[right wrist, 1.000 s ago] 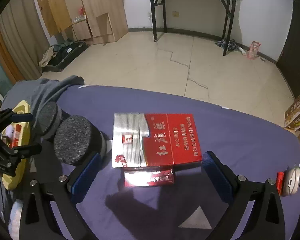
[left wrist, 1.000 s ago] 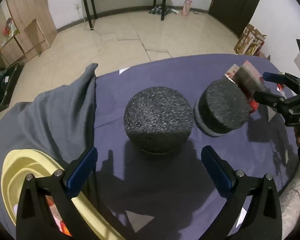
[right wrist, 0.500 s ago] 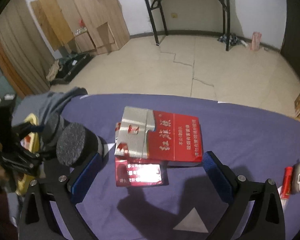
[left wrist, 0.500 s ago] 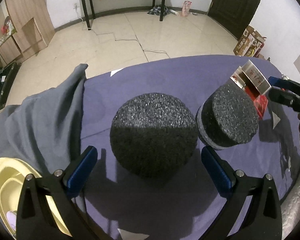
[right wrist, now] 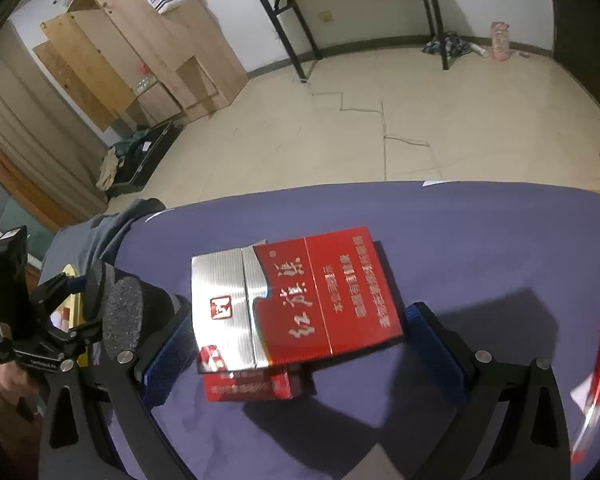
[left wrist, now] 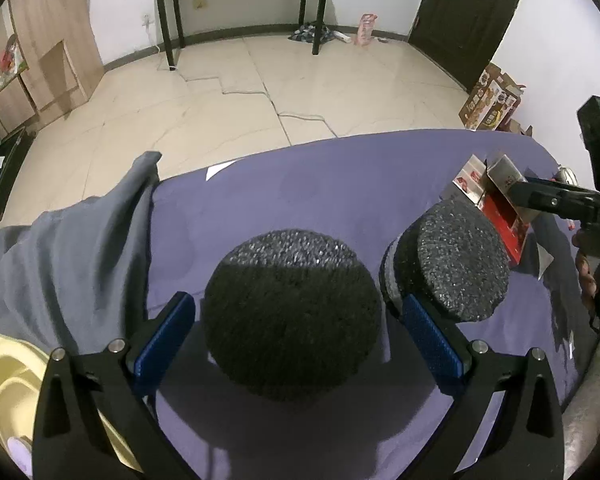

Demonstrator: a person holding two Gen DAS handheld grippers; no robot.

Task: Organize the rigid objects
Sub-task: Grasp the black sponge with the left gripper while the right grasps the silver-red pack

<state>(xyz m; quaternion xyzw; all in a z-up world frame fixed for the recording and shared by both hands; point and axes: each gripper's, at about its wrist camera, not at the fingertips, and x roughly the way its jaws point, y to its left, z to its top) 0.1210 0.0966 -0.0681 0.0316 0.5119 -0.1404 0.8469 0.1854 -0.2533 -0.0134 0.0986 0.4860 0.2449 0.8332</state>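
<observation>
Left gripper [left wrist: 294, 338]: jaws wide, straddling a dark foam cylinder [left wrist: 292, 316] at frame centre; contact not discernible. A second foam cylinder [left wrist: 456, 260] stands just right of it. Right gripper [right wrist: 298, 342]: jaws wide around a red-and-silver cigarette carton [right wrist: 296, 300] at frame centre, tilted, Chinese lettering visible. A smaller red pack [right wrist: 248, 386] beneath is blurred. Yellow bowl [left wrist: 8, 396] lower left, cut off.

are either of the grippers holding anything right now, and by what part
Nothing is clearly held. The left gripper straddles the black foam cylinder, gaps both sides. The right gripper flanks the red-and-silver box; contact unclear.
</observation>
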